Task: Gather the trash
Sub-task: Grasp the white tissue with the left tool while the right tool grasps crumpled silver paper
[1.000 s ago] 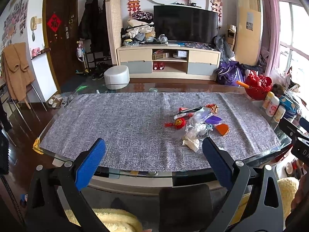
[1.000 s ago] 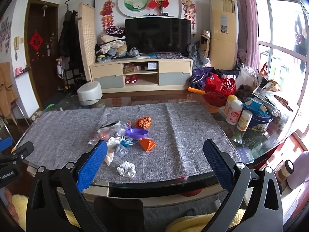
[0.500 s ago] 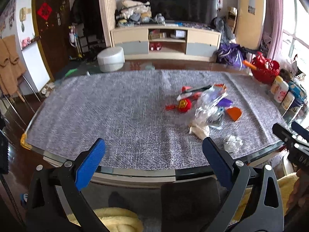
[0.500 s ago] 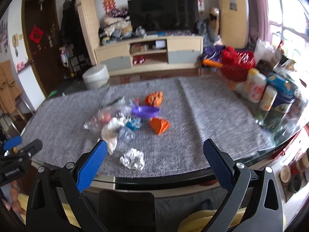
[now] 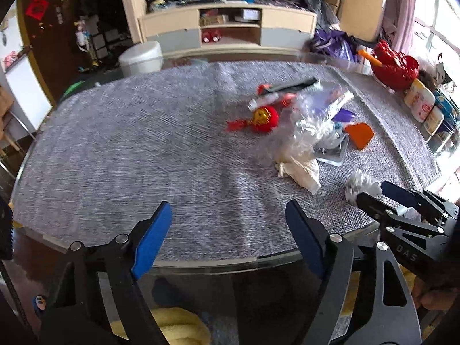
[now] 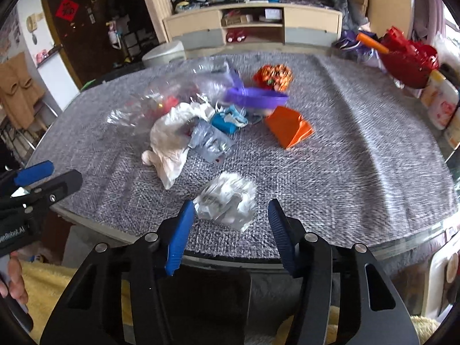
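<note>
In the right wrist view, a crumpled white paper ball (image 6: 227,201) is lying on the grey cloth (image 6: 345,158) of the worktop, at the lower centre of the frame, and it is being framed by the right gripper (image 6: 230,224): its jaws have just been closing and are standing part-open on either side of the ball, the left pad just beside the paper, the right pad apart from it, so nothing is being gripped. Above the ball, towards the middle of the frame, a heap of trash (image 6: 201,115) is spread. In the left wrist view, the left gripper (image 5: 228,237) is being held over bare cloth near the worktop's lower edge, its jaws having just been narrowing yet open and empty, with the ball (image 5: 360,185) at the right of the frame.
</note>
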### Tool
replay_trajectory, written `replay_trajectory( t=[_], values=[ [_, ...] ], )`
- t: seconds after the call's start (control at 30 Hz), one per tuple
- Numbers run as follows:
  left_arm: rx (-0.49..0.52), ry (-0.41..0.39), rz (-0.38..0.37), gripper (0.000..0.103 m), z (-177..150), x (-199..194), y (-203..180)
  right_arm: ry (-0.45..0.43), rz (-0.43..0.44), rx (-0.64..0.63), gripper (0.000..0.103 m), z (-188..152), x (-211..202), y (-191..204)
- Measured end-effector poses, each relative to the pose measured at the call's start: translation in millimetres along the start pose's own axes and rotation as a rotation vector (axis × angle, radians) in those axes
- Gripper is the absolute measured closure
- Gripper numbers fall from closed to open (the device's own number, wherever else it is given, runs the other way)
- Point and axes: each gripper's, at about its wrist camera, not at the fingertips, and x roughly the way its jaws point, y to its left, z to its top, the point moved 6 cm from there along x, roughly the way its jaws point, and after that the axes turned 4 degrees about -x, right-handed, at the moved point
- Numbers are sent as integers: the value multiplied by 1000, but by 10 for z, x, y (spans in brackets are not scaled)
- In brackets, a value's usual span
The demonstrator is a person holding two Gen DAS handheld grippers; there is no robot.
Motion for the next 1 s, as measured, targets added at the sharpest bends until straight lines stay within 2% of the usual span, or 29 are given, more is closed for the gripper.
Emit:
replay_trajectory(
  t=[0.1,0.23,0.37,0.5,0.73,0.8,0.83,0.87,1.0],
  values=[
    [15,33,-39,31,-4,167,-104,14,8,-3,67,-5,54,-23],
    [44,47,-80,35,37,303,-269,-4,6,4,85,43,52,-116],
    [55,71,-146,46,94,455,-458,-21,-4,8,91,124,34,-220],
    [61,105,-185,61,90,609,-585,-34,-16,20,92,192,32,-321],
    [53,116,-215,62,119,717,-720,-30,-6,21,92,201,54,-404],
    [55,109,-208,78,134,737,-731,-29,-2,16,92,205,53,-400],
    [55,107,-200,83,139,749,-722,-30,-4,14,92,213,60,-404],
    [53,108,-196,93,161,762,-731,-31,-6,14,92,210,61,-399],
    [50,108,-201,102,158,747,-715,-43,-12,15,92,217,-2,-403]
  ],
)
